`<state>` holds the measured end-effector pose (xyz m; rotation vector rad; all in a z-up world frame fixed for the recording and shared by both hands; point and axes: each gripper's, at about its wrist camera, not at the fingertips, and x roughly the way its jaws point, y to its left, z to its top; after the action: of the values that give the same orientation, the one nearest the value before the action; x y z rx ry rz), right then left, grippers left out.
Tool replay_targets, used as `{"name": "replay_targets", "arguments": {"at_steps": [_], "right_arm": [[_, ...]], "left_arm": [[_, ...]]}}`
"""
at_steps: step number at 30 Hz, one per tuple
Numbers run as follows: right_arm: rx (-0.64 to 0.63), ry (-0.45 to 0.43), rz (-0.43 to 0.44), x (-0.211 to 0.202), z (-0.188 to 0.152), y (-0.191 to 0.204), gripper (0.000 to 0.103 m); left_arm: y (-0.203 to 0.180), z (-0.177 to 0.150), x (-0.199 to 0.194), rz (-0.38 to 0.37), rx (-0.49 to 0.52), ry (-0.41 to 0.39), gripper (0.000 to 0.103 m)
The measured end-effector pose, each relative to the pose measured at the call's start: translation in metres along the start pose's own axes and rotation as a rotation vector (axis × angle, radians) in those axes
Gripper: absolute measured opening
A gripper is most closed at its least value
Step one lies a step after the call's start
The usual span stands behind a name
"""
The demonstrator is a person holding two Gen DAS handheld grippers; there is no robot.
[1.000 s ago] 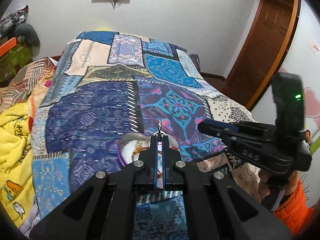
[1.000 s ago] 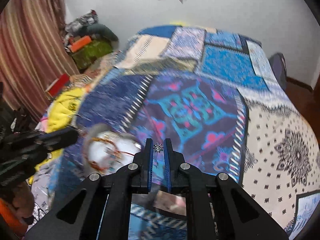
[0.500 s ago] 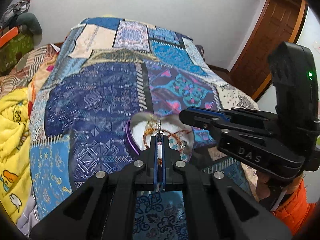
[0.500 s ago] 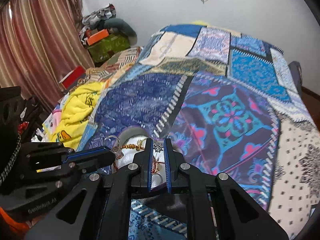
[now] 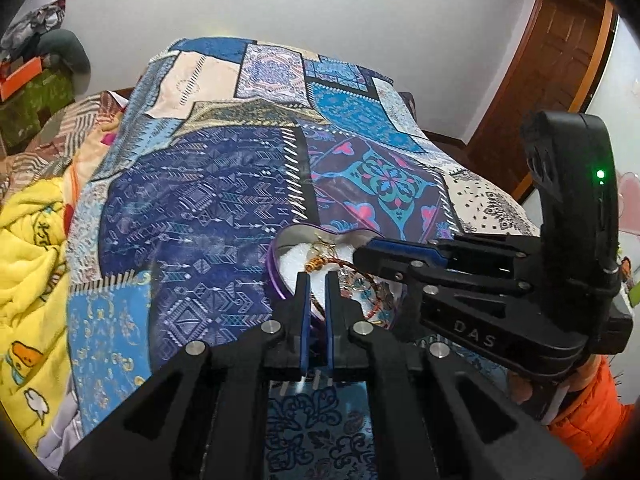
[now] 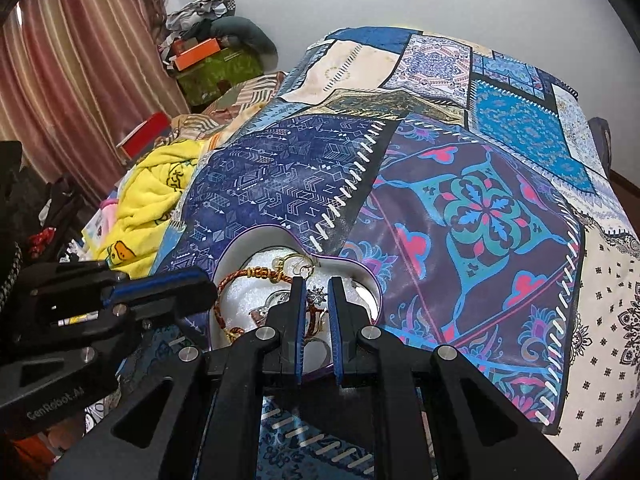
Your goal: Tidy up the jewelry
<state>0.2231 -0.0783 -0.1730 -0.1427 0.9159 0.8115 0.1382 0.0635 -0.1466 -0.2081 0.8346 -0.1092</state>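
A heart-shaped box (image 6: 362, 278) with a purple rim and white lining lies open on the patchwork bedspread (image 6: 472, 208), near the bed's front edge. Inside it are a red-and-gold braided cord (image 6: 240, 278), gold rings (image 6: 298, 266) and some other small pieces too tangled to tell apart. The right tool (image 6: 316, 296) hangs over the box with its blue-edged fingers nearly together, pinching a small silver star-shaped charm (image 6: 316, 295) between the tips. The left tool (image 5: 315, 288) reaches over the box's left lobe; its jaws are opening, a narrow gap shows between them, and nothing is seen in that gap. In the left view the right tool (image 5: 362, 254) crosses in from the right, its tip over the box (image 5: 276, 276), with an orange sleeve (image 5: 588, 412) below it. A yellow blanket (image 5: 28, 264) lies at the bed's left side.
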Motion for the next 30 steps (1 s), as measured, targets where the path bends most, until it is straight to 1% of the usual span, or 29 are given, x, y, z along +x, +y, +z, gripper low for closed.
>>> {"name": "replay_targets", "arguments": {"at_steps": [2, 4, 5, 10, 13, 15, 16, 18, 22, 24, 25, 27, 28, 30], "right_arm": [[0.002, 0.000, 0.001, -0.002, 0.000, 0.000, 0.013], [0.003, -0.008, -0.004, -0.005, 0.000, 0.000, 0.017], [0.005, -0.014, -0.006, -0.008, 0.000, 0.000, 0.018], [0.013, -0.039, -0.017, -0.021, 0.001, -0.001, 0.019], [0.016, -0.086, -0.038, -0.044, 0.003, 0.002, 0.019], [0.012, -0.138, -0.047, -0.067, 0.005, 0.007, 0.019], [0.009, -0.158, -0.053, -0.075, 0.006, 0.009, 0.019], [-0.007, -0.236, -0.075, -0.108, 0.008, 0.019, 0.019], [-0.029, -0.367, -0.117, -0.158, 0.009, 0.037, 0.019], [-0.034, -0.435, -0.135, -0.183, 0.006, 0.049, 0.019], [-0.034, -0.472, -0.146, -0.197, 0.003, 0.055, 0.019], [-0.034, -0.520, -0.159, -0.213, -0.002, 0.063, 0.019], [-0.032, -0.551, -0.173, -0.223, -0.006, 0.068, 0.022], [-0.023, -0.597, -0.192, -0.237, -0.012, 0.075, 0.033]], "left_arm": [[0.001, 0.000, -0.003, 0.014, 0.001, -0.007, 0.015], [0.002, 0.000, -0.005, 0.017, -0.003, -0.013, 0.021], [0.002, 0.000, -0.006, 0.020, -0.002, -0.015, 0.021], [-0.003, 0.000, -0.012, 0.031, 0.018, -0.022, 0.022], [-0.007, 0.003, -0.024, 0.036, 0.022, -0.043, 0.021], [-0.010, 0.007, -0.036, 0.037, 0.022, -0.071, 0.022], [-0.012, 0.011, -0.047, 0.038, 0.023, -0.098, 0.022], [-0.017, 0.016, -0.066, 0.041, 0.026, -0.145, 0.022], [-0.033, 0.025, -0.119, 0.061, 0.054, -0.286, 0.022], [-0.042, 0.025, -0.144, 0.078, 0.075, -0.357, 0.027], [-0.048, 0.024, -0.158, 0.090, 0.087, -0.400, 0.031], [-0.058, 0.021, -0.179, 0.109, 0.106, -0.466, 0.036], [-0.064, 0.019, -0.192, 0.120, 0.116, -0.505, 0.039], [-0.071, 0.014, -0.208, 0.136, 0.122, -0.556, 0.044]]}}
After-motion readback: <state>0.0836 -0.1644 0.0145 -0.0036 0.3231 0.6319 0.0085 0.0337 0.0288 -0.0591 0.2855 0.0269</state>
